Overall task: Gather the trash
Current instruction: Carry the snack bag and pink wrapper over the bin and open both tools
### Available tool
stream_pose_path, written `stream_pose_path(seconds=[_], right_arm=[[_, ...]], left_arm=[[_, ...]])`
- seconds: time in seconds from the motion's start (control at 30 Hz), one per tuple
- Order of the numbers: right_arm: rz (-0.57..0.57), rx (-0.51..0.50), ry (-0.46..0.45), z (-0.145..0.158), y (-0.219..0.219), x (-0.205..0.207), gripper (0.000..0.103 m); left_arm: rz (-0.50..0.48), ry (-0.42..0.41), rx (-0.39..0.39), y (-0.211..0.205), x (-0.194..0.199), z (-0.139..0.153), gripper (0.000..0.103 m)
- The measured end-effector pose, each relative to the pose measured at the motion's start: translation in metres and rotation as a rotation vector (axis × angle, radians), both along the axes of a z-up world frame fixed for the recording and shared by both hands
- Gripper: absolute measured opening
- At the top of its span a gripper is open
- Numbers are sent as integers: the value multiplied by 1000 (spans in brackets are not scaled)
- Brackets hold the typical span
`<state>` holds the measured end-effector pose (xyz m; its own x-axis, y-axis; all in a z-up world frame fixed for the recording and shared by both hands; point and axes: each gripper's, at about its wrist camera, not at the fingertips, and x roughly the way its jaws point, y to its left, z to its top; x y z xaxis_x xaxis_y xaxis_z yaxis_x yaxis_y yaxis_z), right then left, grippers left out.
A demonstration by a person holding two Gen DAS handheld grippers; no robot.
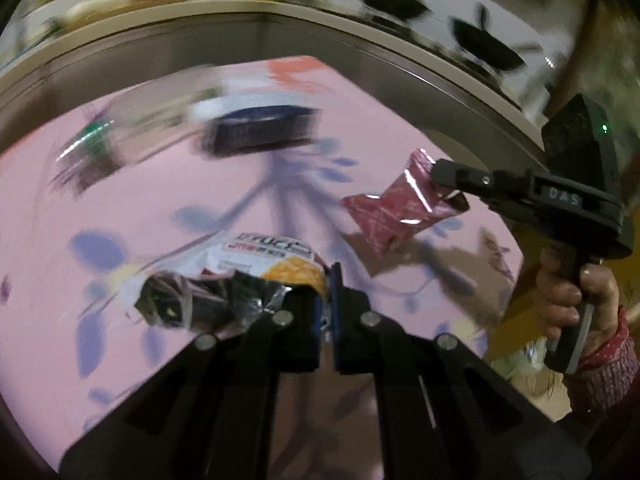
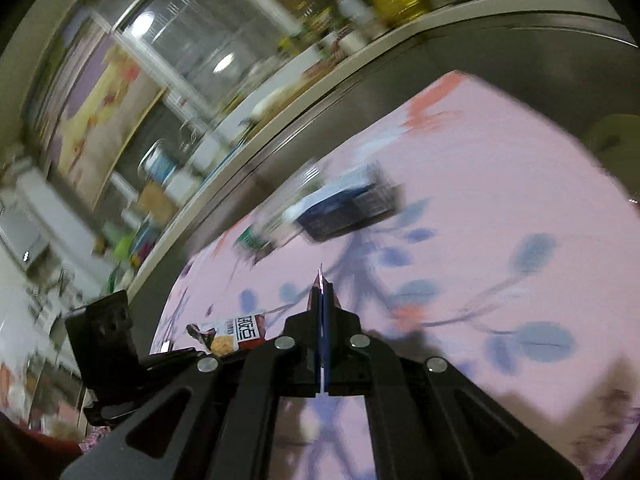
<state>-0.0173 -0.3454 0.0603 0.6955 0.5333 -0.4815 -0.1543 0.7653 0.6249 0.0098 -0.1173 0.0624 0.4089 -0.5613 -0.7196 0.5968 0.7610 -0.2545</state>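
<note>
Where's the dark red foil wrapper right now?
In the left wrist view it hangs at right, the dark red foil wrapper pinched in the right tool above the pink floral tablecloth, right of the snack bag held by the left tool.

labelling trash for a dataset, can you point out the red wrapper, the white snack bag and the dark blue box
red wrapper point(image 1: 394, 210), left wrist view, middle of the foil
white snack bag point(image 1: 260, 258), left wrist view, printed front
dark blue box point(image 2: 352, 204), right wrist view, blurred side face
</note>
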Motion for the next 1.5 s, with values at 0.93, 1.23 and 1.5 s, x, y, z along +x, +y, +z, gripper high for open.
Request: stream_pose_path(seconds=[0.93,1.23,1.5], right_arm=[[-545,38,-1,-54,-303,34,0],[-617,112,-30,-65,-316,23,56],[-645,128,-63,-46,-291,-7,56]], left_arm=[[-438,13,171,-401,113,-23,16],[-318,-23,129,-389,128,-19,48],[-279,-82,105,-358,103,4,48]])
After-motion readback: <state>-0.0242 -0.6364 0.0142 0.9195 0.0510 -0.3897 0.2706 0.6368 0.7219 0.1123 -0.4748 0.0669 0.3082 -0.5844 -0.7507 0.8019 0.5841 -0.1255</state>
